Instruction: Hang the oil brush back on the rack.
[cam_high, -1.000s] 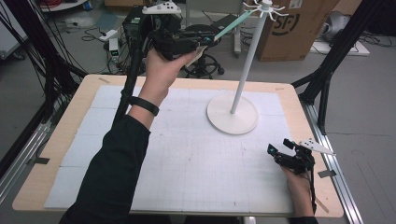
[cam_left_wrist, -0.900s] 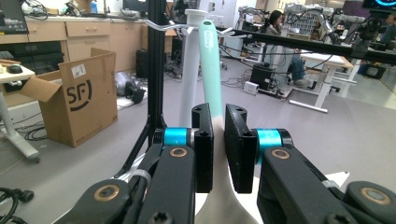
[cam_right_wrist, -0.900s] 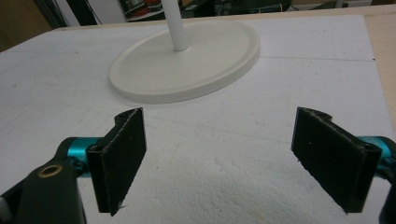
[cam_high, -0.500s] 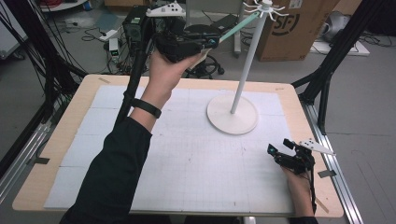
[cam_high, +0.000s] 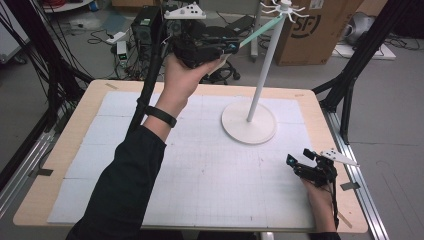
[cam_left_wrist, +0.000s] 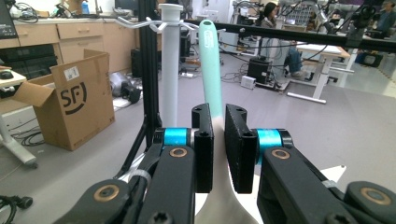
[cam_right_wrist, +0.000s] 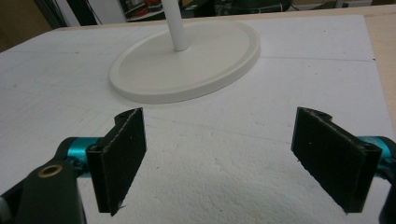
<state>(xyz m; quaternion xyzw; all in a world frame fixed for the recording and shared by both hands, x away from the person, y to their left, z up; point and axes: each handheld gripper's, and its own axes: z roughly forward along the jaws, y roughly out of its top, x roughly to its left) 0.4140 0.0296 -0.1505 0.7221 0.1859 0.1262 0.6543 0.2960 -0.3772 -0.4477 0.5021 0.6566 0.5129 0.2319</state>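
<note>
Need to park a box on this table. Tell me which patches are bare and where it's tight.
Bare: the white mat from the left edge across the middle, in front of the stand's round base. Tight: the far right around that base, and the near right corner where the right tongs rest, open.

Round-based hook stand of white plastic (cam_high: 249, 122): all white. Long utensil with mint-green handle (cam_left_wrist: 211, 65), turning white at its lower end. Faintly gridded white foam mat (cam_high: 200, 170) on pale wooden tabletop (cam_high: 80, 115). Black gripper pads (cam_right_wrist: 119, 161) on cyan pins. Brown cardboard box (cam_left_wrist: 77, 100), black "SF" print.
</note>
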